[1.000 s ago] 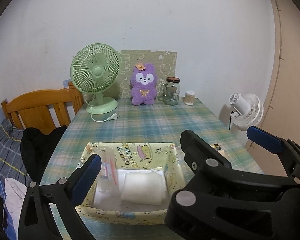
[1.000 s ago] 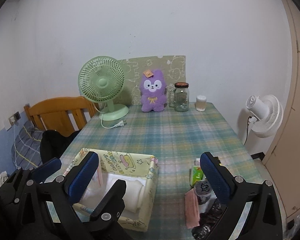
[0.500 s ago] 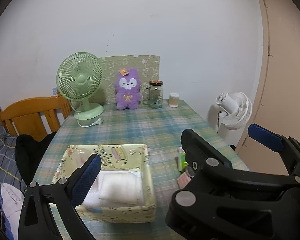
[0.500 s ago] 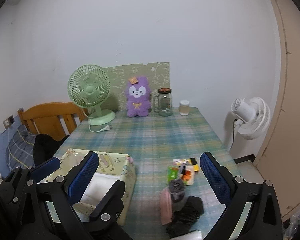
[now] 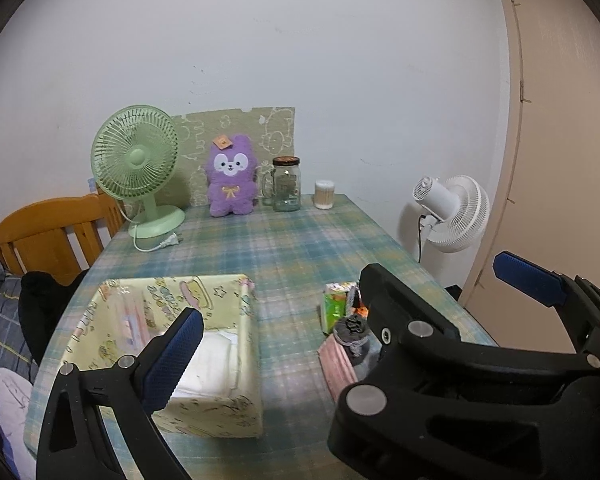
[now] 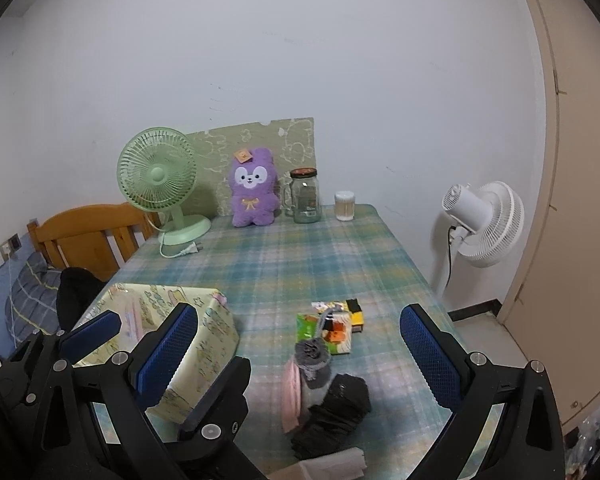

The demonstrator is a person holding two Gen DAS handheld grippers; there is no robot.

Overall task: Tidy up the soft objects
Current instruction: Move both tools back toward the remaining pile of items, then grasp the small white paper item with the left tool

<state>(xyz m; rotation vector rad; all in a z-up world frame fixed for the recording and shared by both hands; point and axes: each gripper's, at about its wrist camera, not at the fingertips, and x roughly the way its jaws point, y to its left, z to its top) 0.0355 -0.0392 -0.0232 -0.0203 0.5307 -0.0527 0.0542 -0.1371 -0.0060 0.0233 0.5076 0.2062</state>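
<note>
Soft things lie in a loose cluster on the plaid tablecloth (image 6: pixel 308 264): a rolled grey sock (image 6: pixel 314 360), a pink cloth (image 6: pixel 291 394) touching it, a black bundle (image 6: pixel 336 412) just in front, and a green packet (image 6: pixel 309 326) behind. The yellow patterned box (image 5: pixel 204 300) stands to their left, with folded white cloth (image 5: pixel 208 364) inside. Both grippers hover above the table with jaws spread wide and nothing between them, the left gripper (image 5: pixel 348 320) near the box, the right gripper (image 6: pixel 300 356) over the cluster. A white item at the bottom edge is too cropped to identify.
</note>
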